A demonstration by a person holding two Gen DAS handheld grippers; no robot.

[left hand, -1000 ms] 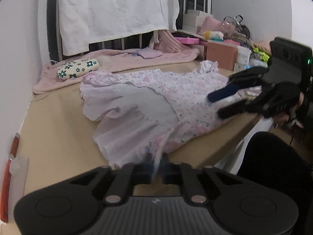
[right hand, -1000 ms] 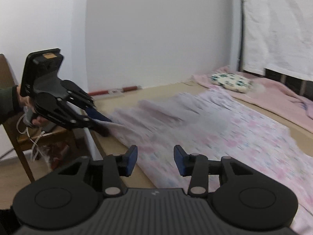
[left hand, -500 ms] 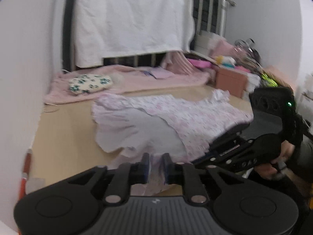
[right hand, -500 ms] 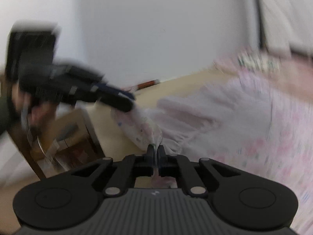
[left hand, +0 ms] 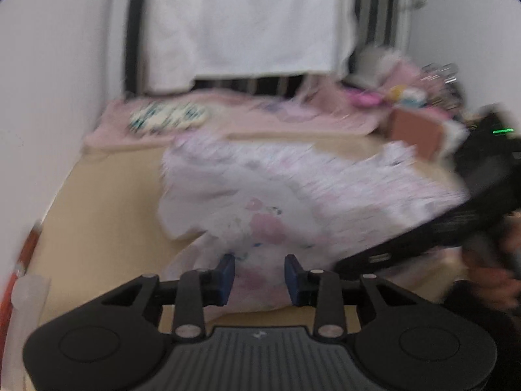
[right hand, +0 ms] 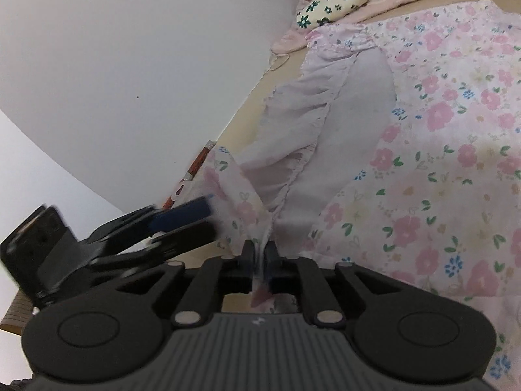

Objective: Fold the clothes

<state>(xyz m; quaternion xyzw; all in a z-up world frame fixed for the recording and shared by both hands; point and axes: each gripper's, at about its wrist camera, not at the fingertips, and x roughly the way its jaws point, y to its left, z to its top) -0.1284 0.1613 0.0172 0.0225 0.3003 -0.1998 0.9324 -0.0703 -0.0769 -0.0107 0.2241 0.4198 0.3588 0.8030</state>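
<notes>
— Where's the dress?

— The floral dress (right hand: pixel 449 150) lies spread on the tan board (left hand: pixel 97 215) I'm working over, thin cotton with pink and blue flowers, its pale lining (right hand: pixel 329 120) turned up in a gathered, ruffled edge. A corner of the hem sits bunched at the near edge.

— And your grippers?

— My right gripper (right hand: pixel 259 254) has that hem between its blue pads, jaws narrow and easing apart; the cloth looks pinched, though I can't be sure the pads press on it. My left gripper (left hand: pixel 259 275) stands open and widening, the hem lying behind the gap, nothing clamped. My left-side view is smeared.

— What's around it?

— A smooth white wall (right hand: pixel 123 65) runs along the board. At the far end a fuzzy pink blanket (left hand: pixel 260 114) with a small cushion (right hand: pixel 332 3), cream with dark green flowers. Above it a white sheet (left hand: pixel 247 19) hangs over dark bars. Blurred clutter and a brown box (left hand: pixel 416 133) sit at the right.
</notes>
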